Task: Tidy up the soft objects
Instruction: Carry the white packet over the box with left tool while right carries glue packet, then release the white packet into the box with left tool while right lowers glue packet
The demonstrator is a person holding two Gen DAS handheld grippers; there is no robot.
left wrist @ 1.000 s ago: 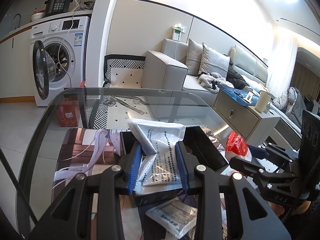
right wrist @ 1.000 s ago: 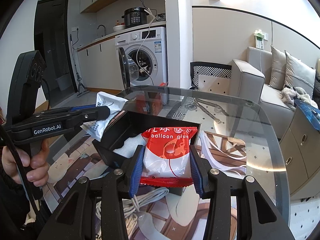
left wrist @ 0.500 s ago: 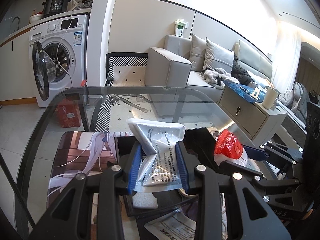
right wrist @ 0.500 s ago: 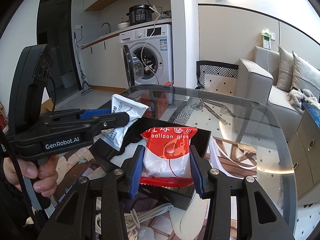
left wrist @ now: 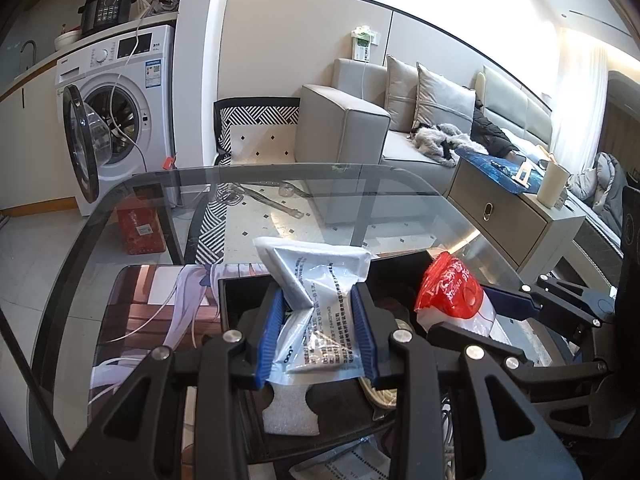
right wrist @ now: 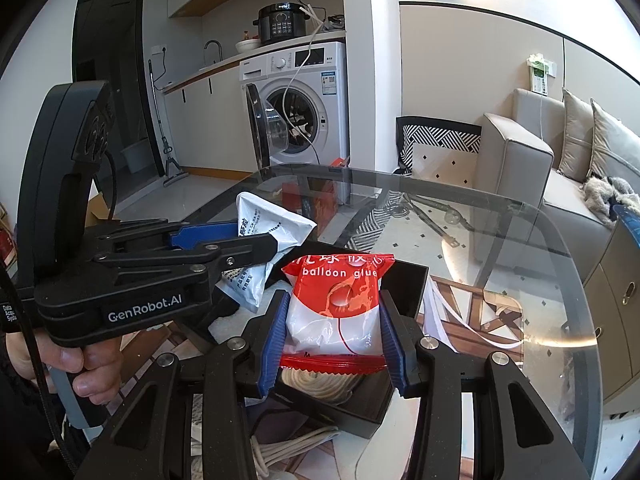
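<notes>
A white printed pouch (left wrist: 320, 312) is clamped between the blue pads (left wrist: 269, 340) of the left gripper (left wrist: 318, 340), and it is held above a black open box (left wrist: 236, 292). A red-and-white bag marked "balloon glue" (right wrist: 340, 304) is pinched in the same way by the right gripper (right wrist: 332, 344), just over the same box (right wrist: 412, 280). The two grippers are seen side by side, each in the other's view: the right one (left wrist: 456, 312) with its red bag (left wrist: 450, 292) at the left camera's right edge, the left one (right wrist: 256, 248) with its white pouch (right wrist: 264, 248) at the right camera's left, a bare hand (right wrist: 80, 368) being wrapped around its grip.

Compared with a second ago, both grippers have been brought closer over the box: the red bag, then at the box's far right, is now seen beside the white pouch, and more of the box floor is shown beneath the left gripper. The grip on each item is unchanged.

Inside the box a white foam piece (left wrist: 290, 412) is laid on the floor, and a coil of pale cord (right wrist: 316, 384) is seen under the red bag. Outside it, near the front wall, further white cable (right wrist: 288, 448) and a flat printed packet (left wrist: 344, 464) are laid. The box is set on a glass table (right wrist: 520, 248), partly on an illustrated mat (left wrist: 152, 312).
</notes>
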